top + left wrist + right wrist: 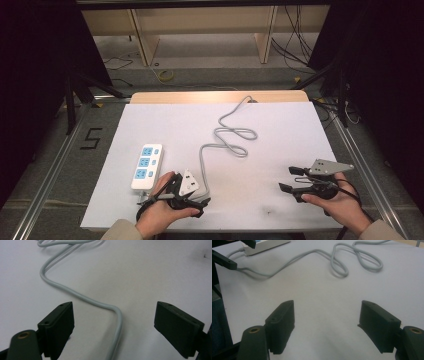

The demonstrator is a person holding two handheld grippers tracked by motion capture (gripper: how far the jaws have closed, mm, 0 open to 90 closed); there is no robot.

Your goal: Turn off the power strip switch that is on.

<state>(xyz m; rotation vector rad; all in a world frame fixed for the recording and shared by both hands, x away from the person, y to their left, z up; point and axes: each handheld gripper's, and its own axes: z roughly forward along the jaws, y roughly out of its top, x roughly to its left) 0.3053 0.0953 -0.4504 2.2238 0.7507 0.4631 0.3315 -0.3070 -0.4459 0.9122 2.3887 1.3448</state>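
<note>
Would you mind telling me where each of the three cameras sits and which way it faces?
High view: above the person's side, facing forward and down on the table; both hands and grippers show.
Left gripper view: on the left gripper, facing along its open jaws at the grey cable.
Right gripper view: on the right gripper, facing across the table toward the power strip.
All three show the cable.

Dim room, grey floor (210, 75).
Wooden shelving (200, 25) stands beyond the white-topped table (280, 125); loose cables (295, 45) trail across the floor.

Even overhead light, soft shadows — dark edges, slightly blurred close-ups.
</note>
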